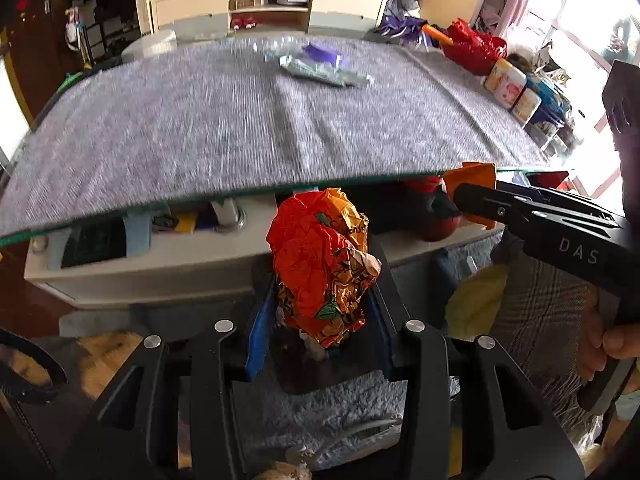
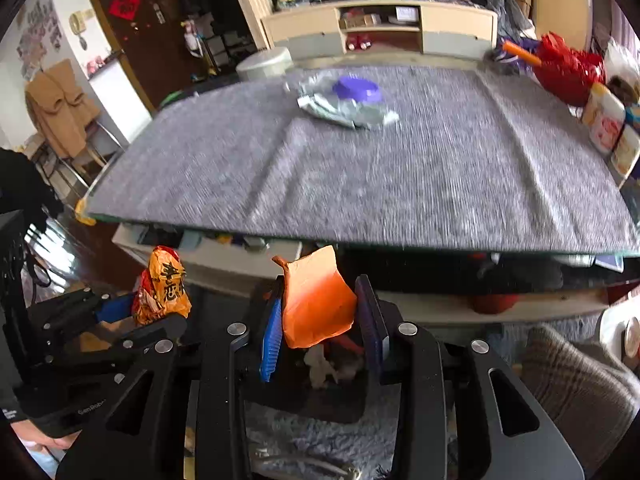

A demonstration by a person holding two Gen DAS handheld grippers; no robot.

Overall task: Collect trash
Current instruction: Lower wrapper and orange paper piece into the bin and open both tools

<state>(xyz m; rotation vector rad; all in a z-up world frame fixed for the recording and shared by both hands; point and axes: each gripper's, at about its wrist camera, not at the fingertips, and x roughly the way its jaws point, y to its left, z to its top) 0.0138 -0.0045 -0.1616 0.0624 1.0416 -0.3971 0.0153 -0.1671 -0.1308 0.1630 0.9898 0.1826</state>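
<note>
The left gripper (image 1: 320,276) has its jaws clamped on a crumpled red-and-orange wrapper (image 1: 322,264). The wrapper stands upright between the blue pads and rises above the fingertips, so the grip bears on its lower half. The right gripper (image 2: 320,312) has its jaws clamped on an orange paper scrap (image 2: 316,304), pinched low with the free upper corner projecting forward. Each piece is held by compression alone. Both are light and crushable, so a firm close is judged sufficient.

Both grippers sit below and short of the near edge of the counter (image 2: 360,184), side by side, with the left gripper visible at the lower left of the right wrist view. Neither piece of trash rests on the counter. This position is judged to suit carrying the two pieces off together toward a bin, which is not in view.

Further out, on the grey cloth covering the counter, a silver foil wrapper (image 2: 348,112) lies flat beside a purple lid (image 2: 356,89), the two touching or nearly so. Judged from the task, these remain to be collected. At the far right edge stand a red bag (image 2: 568,68) and several tins (image 2: 604,124), well apart from the foil.
</note>
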